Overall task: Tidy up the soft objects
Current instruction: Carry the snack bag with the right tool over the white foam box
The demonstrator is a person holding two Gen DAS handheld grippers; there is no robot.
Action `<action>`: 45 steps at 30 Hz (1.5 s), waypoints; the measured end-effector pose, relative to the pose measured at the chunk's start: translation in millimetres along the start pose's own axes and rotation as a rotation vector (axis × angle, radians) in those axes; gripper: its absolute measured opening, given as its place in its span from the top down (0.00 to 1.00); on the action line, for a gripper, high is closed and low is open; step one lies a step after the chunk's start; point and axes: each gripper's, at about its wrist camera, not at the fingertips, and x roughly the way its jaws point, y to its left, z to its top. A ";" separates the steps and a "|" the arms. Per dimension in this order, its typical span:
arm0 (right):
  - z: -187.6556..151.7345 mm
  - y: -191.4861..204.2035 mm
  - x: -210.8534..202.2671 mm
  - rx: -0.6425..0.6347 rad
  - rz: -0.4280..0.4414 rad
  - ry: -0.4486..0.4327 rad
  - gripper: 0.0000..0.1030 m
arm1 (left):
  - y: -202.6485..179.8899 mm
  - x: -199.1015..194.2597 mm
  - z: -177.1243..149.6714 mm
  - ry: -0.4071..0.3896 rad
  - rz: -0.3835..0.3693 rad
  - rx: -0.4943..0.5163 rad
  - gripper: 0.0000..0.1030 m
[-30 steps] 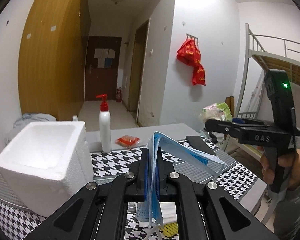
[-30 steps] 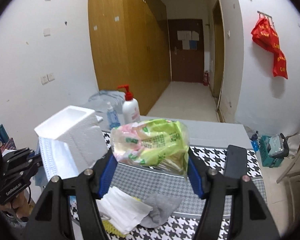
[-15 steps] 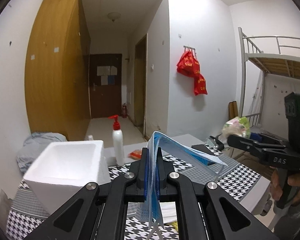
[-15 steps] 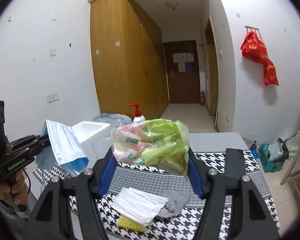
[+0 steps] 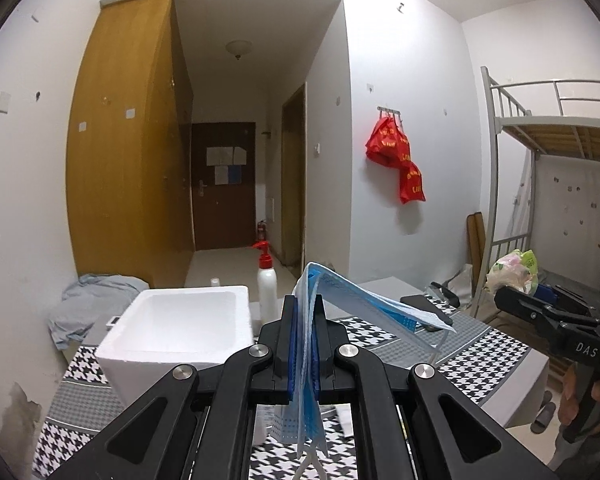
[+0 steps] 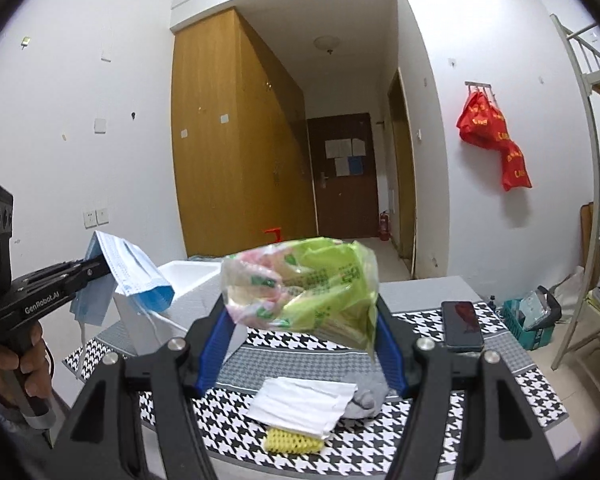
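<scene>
My left gripper (image 5: 303, 344), low centre of its view, is clamped tight on a limp stack of face masks (image 5: 364, 308); they weigh nothing and flop, so I'd grip mid-fold. My right gripper (image 6: 300, 340) squeezes a crinkly, slippery tissue pack (image 6: 300, 284) across its middle, centre frame.

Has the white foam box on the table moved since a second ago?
Cannot tell. The white foam box looks smaller and further off beside the pump bottle, but the camera itself has drawn back.

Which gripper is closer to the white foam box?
Left. The left gripper, holding blue masks, sits beside the foam box. The right gripper, holding the green packet, is farther away.
</scene>
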 end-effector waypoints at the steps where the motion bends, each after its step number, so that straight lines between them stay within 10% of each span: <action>1: 0.1 1.9 0.4 0.002 0.000 0.000 0.33 | 3.3 -1.0 0.4 -0.001 -0.001 -0.001 0.94; 45: 21.0 111.1 126.5 -0.104 0.314 0.140 0.33 | 124.6 -25.1 -2.2 0.004 0.353 -0.105 0.94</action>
